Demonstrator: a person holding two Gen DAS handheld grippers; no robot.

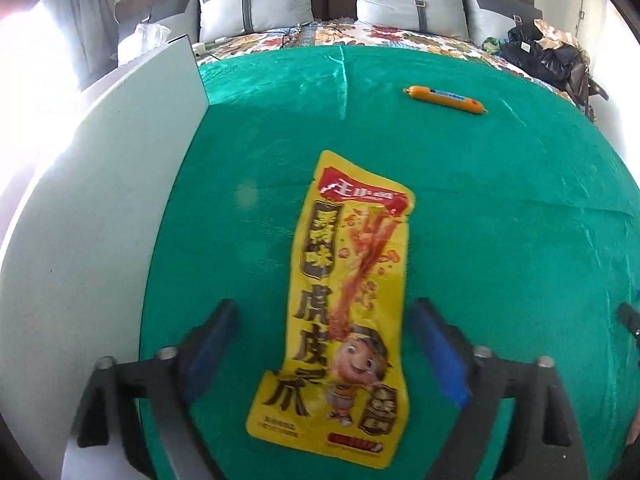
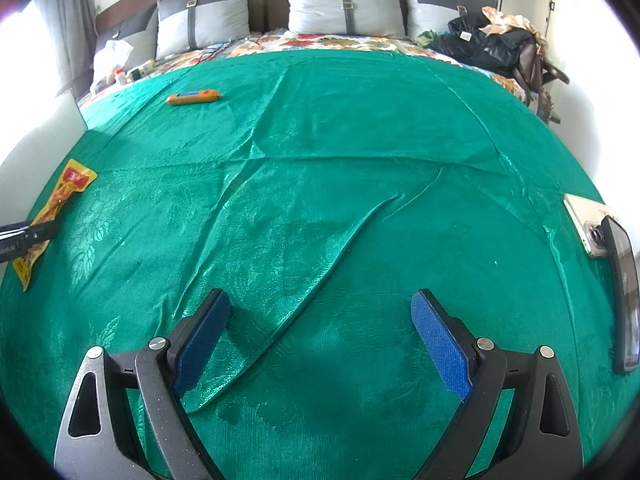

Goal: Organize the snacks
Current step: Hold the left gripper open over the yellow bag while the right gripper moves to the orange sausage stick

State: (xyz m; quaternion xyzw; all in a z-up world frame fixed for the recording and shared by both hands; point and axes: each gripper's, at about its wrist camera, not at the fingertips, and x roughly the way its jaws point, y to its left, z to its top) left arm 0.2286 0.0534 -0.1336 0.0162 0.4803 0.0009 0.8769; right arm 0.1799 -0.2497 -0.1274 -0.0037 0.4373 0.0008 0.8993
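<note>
- Your left gripper [image 1: 320, 344] has its jaws spread wide, straddling the yellow snack packet [image 1: 340, 308] that lies flat near the left edge of the green bedspread [image 1: 500, 208], beside the white board [image 1: 100, 200]. The pads aren't touching it.
- Looks like you're lining up a pick: lower and close on the packet's narrow width.
- The orange sausage stick [image 2: 194, 97] waits towards the far left corner, well apart.
- Your right gripper [image 2: 320, 336] hangs with jaws apart, holding nothing, over wrinkled cloth.
- Two phones [image 2: 592, 228] sit at the right edge; pillows [image 2: 344, 4] line the headboard.
</note>
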